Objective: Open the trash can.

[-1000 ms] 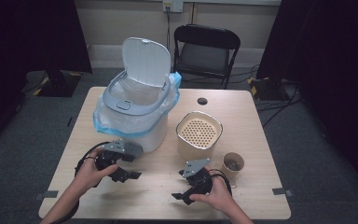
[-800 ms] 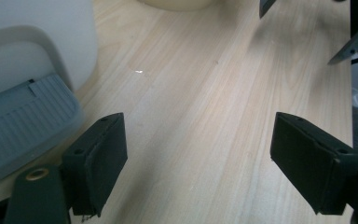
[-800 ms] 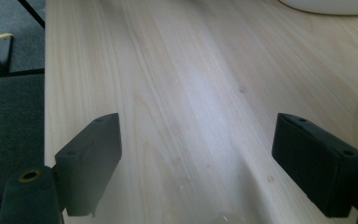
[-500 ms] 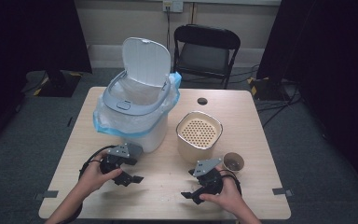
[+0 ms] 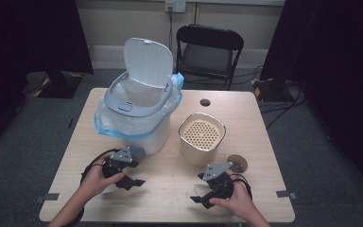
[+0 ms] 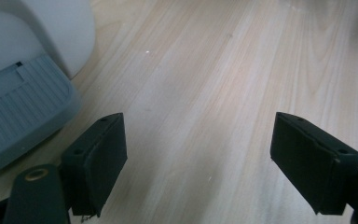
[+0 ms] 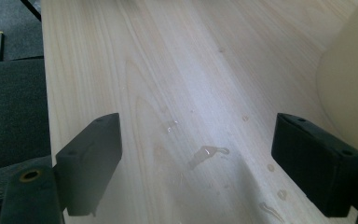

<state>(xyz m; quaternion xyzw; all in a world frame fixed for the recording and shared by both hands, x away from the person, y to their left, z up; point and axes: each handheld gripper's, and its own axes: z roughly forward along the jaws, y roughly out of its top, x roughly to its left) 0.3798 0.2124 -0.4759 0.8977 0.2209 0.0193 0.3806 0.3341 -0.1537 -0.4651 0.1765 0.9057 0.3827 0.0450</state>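
Two grippers, left gripper [image 5: 133, 181] and right gripper [image 5: 199, 199], slid lower on table [image 5: 170, 189], jaws wide, holding nothing. Bin [image 5: 137, 113], cup [image 5: 201, 138] untouched; work not started.

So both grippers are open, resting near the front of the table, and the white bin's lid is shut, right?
Not quite: the bin's lid stands open, as the high view shows. Both grippers, left and right, are indeed open near the table's front.

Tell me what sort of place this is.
Probably a recording room or lab, not a home: a plain wooden table on grey carpet, dark curtains at both sides, a folding chair at the wall, and taped marks on the floor.
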